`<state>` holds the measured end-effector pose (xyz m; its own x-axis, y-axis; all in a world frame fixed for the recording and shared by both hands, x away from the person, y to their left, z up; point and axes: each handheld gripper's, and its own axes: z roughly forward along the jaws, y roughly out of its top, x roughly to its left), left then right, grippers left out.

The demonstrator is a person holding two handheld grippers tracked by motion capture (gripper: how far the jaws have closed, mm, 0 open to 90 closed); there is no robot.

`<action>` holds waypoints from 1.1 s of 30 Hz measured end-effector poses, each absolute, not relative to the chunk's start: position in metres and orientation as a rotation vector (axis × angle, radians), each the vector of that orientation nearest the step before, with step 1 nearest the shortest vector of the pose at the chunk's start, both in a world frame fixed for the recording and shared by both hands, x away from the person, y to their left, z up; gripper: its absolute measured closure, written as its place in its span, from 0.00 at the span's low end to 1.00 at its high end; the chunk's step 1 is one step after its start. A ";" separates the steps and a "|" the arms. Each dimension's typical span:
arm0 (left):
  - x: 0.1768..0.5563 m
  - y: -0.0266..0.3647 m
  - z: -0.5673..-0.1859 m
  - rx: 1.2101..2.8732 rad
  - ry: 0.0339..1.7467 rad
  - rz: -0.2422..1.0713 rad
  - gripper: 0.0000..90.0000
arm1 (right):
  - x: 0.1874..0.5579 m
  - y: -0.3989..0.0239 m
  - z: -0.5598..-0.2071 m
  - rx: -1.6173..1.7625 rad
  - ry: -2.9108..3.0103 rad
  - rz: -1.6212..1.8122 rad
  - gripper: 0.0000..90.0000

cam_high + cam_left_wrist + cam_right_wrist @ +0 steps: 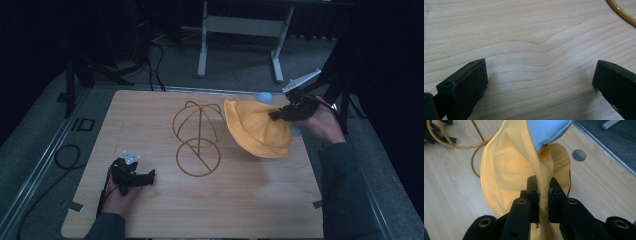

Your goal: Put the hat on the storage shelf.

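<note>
In the high view, the hat (257,130) is held clear of the table (150,110) by the right claw (278,115), just beside the stand (197,140); placing it there is judged undone. In the left gripper view, the left claw (536,82) is spread wide, nothing between. In the right gripper view, the right claw (544,195) is clamped on the hat's brim (541,182).
</note>
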<state>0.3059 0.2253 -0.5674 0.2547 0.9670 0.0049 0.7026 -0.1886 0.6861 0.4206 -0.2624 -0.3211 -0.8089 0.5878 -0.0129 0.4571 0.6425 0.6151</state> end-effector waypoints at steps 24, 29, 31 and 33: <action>0.306 0.225 -0.567 1.969 1.509 0.604 0.00 | 0.414 -0.253 -0.291 0.756 2.606 1.064 0.93; 0.306 0.225 -0.567 1.970 1.509 0.604 0.00 | 0.414 -0.248 -0.286 0.737 2.599 1.092 0.93; 0.306 0.226 -0.567 1.970 1.509 0.604 0.00 | 0.414 -0.247 -0.284 0.730 2.594 1.112 0.93; 0.306 0.225 -0.567 1.970 1.509 0.604 0.00 | 0.414 -0.244 -0.283 0.721 2.591 1.128 0.93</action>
<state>0.3056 0.2255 -0.5672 0.2579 0.9661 0.0063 0.7039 -0.1924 0.6838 0.4138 -0.2445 -0.2828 -0.8541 0.5201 -0.0100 0.3471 0.5840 0.7339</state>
